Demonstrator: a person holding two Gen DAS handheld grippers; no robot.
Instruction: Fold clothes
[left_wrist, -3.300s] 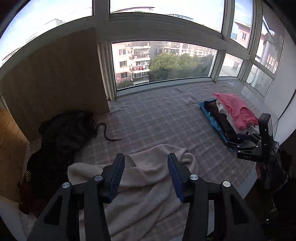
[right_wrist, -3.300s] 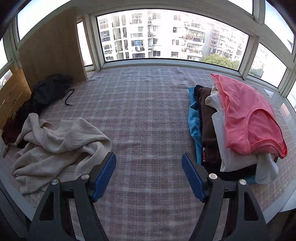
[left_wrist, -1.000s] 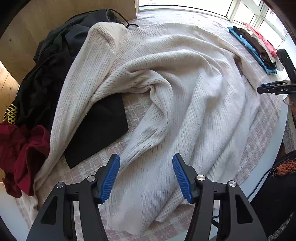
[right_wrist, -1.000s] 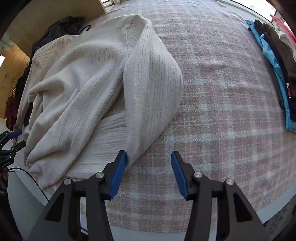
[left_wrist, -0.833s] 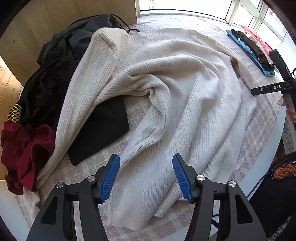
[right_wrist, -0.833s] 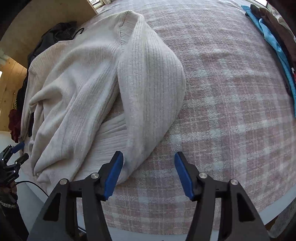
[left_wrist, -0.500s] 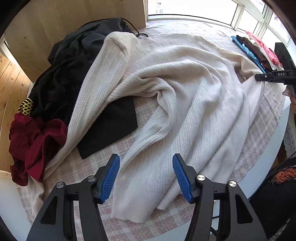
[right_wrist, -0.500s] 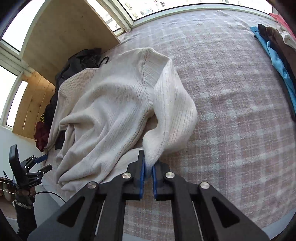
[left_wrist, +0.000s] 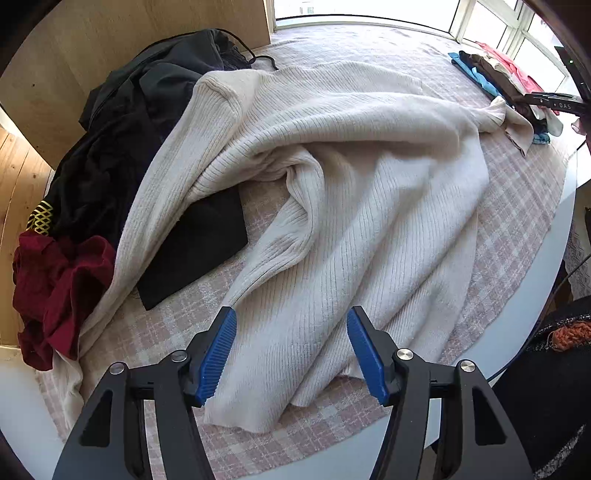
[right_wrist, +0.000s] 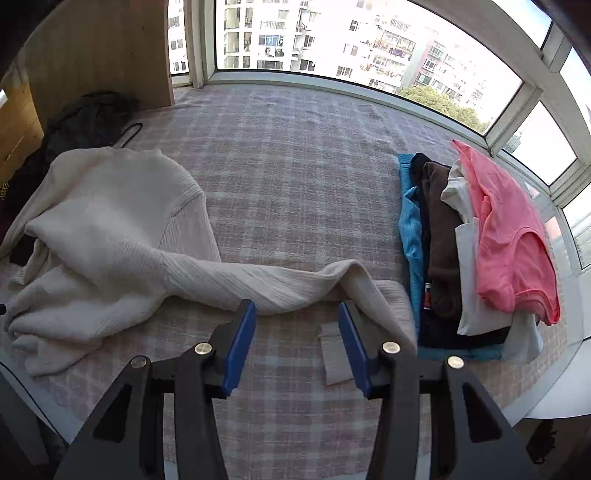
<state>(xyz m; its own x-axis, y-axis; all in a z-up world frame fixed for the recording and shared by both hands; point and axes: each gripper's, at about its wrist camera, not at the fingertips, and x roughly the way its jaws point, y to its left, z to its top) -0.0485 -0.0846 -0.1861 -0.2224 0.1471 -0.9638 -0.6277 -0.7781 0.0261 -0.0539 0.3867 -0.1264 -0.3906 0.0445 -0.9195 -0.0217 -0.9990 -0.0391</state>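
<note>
I see the plaid blanket (right_wrist: 295, 177) covering the surface, with the cream ribbed sweater (left_wrist: 369, 192) crumpled across its left part. One sleeve (right_wrist: 266, 284) stretches right, its cuff lying just beside the stack of folded clothes (right_wrist: 476, 240), pink shirt (right_wrist: 506, 229) on top. A pile of dark and maroon garments (left_wrist: 96, 173) sits at the sweater's left edge, touching it. My left gripper (left_wrist: 291, 350) hovers over the sweater's hem, blue pads wide apart, gripping nothing. My right gripper (right_wrist: 297, 350) is spread too, empty, just short of the sleeve; its right finger (right_wrist: 352, 350) overlaps the cuff in view, contact unclear.
</note>
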